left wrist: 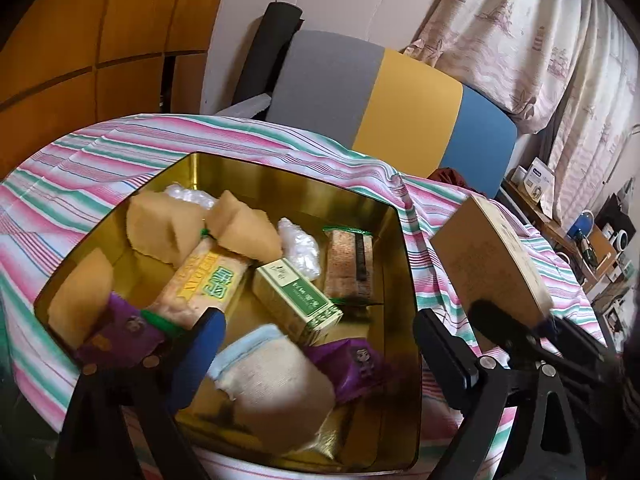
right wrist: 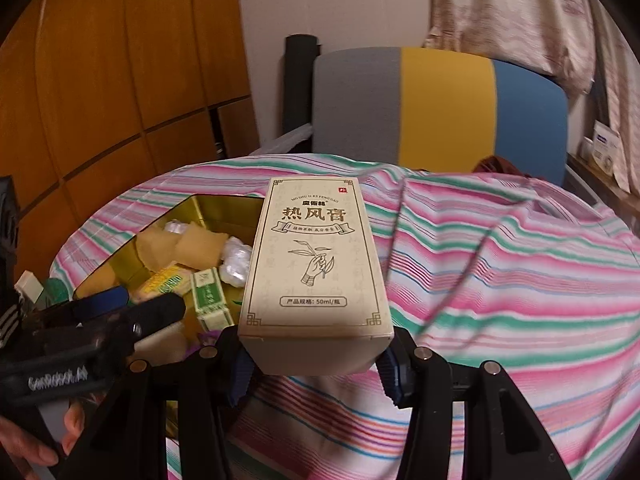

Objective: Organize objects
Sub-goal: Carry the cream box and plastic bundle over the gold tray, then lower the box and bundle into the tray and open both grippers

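Objects fill a gold tin [left wrist: 404, 248] on striped tablecloth [right wrist: 500, 248].

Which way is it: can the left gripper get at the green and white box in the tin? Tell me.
Probably yes. The left gripper hangs open right over the tin, and the green and white box lies on top, uncovered, just ahead of its jaws.

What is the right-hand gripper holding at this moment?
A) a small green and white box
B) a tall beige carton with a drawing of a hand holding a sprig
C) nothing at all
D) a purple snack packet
B: in the right wrist view the right gripper has its fingers pressed on both sides of the beige carton, held above the striped cloth beside the gold tin.
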{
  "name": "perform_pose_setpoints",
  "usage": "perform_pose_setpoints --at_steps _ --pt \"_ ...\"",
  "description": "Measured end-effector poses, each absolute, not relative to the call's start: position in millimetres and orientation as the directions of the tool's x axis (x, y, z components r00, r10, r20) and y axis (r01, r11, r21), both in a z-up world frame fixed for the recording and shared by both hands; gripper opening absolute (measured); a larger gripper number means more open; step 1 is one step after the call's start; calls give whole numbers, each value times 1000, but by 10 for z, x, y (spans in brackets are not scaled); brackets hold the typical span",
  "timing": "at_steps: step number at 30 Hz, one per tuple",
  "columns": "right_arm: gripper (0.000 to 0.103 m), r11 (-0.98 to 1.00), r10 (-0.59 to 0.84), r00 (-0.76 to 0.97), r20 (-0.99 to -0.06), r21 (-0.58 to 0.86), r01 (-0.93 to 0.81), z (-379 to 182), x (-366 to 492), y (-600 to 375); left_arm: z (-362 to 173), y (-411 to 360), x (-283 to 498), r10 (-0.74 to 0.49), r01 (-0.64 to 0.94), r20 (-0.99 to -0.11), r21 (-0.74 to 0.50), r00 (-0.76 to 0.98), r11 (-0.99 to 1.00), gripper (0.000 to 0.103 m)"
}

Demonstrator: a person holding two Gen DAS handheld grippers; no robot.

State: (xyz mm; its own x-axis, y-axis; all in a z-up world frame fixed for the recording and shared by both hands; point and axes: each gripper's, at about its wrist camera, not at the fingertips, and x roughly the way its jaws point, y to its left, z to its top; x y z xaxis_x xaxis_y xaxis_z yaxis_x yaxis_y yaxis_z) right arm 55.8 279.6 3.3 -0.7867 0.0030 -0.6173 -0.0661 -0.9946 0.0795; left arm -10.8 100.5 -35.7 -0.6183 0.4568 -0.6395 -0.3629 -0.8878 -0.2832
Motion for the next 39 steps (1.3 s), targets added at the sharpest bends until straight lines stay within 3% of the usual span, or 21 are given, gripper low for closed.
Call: perform_pose_setpoints --at_steps 11,28,39 --pt "51 -991 -87 -719 -690 -13 133 141 -152 2456 -352 700 -43 454 -341 -642 -302 -618 -890 97" --pt "51 -911 -18 -614 -789 -241 335 -91 -1086 2124 -385 404 -81 399 -270 -674 -293 -622 -917 100" --pt "51 -903 -68 -574 -816 -194 383 -151 -1313 2049 -374 305 -110 403 -247 -671 -320 -622 -915 100"
